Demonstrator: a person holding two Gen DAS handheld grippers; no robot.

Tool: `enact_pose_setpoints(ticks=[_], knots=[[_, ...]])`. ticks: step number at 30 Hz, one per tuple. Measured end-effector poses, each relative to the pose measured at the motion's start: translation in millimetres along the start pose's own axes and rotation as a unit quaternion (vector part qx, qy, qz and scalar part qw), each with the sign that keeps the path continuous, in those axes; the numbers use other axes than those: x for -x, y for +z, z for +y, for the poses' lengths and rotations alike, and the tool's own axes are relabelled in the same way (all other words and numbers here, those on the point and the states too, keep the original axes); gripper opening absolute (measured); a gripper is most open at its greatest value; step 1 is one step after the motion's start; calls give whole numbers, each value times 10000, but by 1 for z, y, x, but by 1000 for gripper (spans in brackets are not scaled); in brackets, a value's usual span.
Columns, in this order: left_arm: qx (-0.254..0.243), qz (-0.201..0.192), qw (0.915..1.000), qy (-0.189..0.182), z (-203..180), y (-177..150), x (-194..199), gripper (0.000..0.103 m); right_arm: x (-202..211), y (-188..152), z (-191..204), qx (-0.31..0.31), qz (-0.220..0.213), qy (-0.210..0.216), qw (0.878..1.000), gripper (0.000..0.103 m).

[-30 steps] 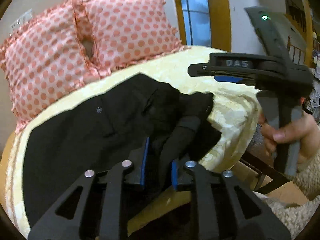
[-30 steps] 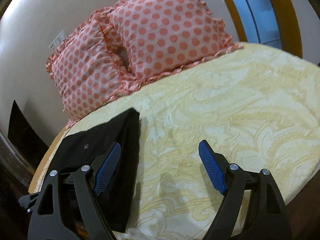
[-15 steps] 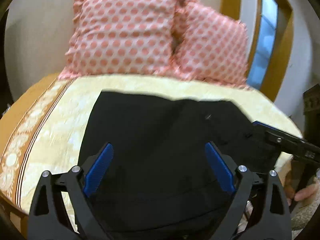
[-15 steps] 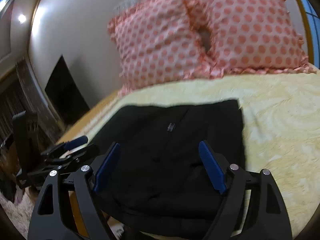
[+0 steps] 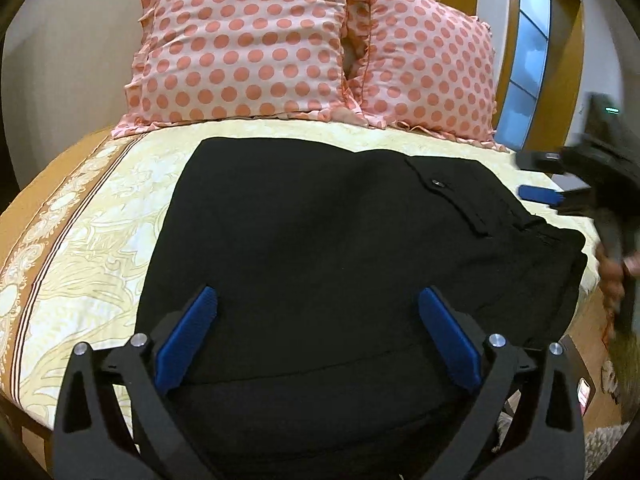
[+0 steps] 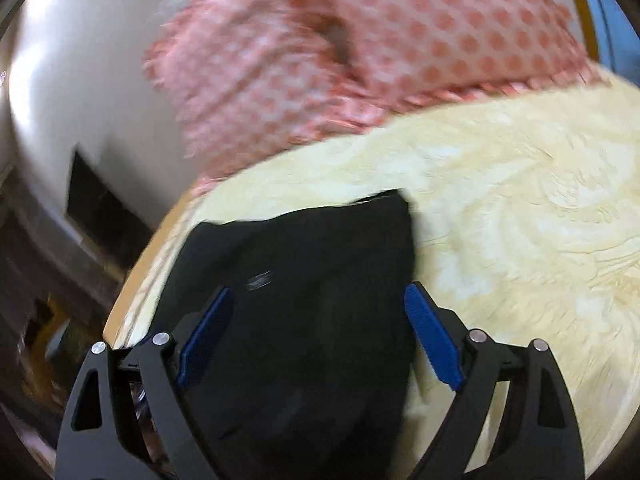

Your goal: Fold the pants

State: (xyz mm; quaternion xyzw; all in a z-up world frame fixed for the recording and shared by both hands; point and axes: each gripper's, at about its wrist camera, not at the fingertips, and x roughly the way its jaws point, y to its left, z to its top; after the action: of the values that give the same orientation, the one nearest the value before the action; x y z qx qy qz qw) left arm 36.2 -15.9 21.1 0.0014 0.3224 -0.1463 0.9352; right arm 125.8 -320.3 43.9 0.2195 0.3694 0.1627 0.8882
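Note:
Black pants [image 5: 320, 248] lie folded flat on the yellow patterned bedspread [image 5: 100, 216], back pocket with a button toward the right. My left gripper [image 5: 318, 320] is open and empty, hovering over the near edge of the pants. My right gripper [image 6: 318, 320] is open and empty above the pants [image 6: 304, 320], which reach the bed's edge in that blurred view. The right gripper also shows in the left wrist view [image 5: 560, 184], held in a hand beyond the pants' right side.
Two pink polka-dot pillows [image 5: 248, 44] lean against the wall at the head of the bed. A window with a yellow frame [image 5: 528, 60] stands at the right. The bedspread [image 6: 520, 200] stretches to the right of the pants. Floor items lie off the bed's right edge.
The left gripper was shut on a bunch of black cloth one second ago; it has let go, opened and pulled back. The pants now lie flat. The right gripper swung over the pants.

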Motion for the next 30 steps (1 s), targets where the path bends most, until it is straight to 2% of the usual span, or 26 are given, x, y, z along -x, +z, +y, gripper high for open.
enact_pose_setpoints(ticks=[6,11,13,15,17,21,22,23,25,28,30], knots=[[-29,-77,9999,-77,2,0,1,101,-37,20,-14,-56,601,3,9982,80],[-70,-121,9999,-95,1,-1,1,101,-44,21,-9,260,669,90,9974,70],[-70,-145,9998,-100,1,-2,2,101,-43,17,-7,456,594,94,9971,70],[-66,-161,9998,-111,1,-2,2,101,-44,17,-8,531,516,48,9972,61],[22,-117,9997,-208,4,2,5,101,-42,16,-10,512,458,201,9974,40],[736,-211,9950,-636,36,25,20,100,-32,13,1,893,208,323,9953,29],[931,-302,9931,-650,48,34,24,100,-26,11,9,1100,109,528,9925,26],[1025,-348,9920,-646,55,38,26,100,-23,9,13,1229,63,622,9905,25],[1250,-320,9904,-500,75,53,24,100,-22,8,20,1421,51,444,9888,25],[1294,18,9914,-214,91,70,6,99,-30,12,11,1201,191,218,9923,25],[1308,363,9905,-224,99,79,-12,96,-35,15,0,928,303,204,9950,28]])
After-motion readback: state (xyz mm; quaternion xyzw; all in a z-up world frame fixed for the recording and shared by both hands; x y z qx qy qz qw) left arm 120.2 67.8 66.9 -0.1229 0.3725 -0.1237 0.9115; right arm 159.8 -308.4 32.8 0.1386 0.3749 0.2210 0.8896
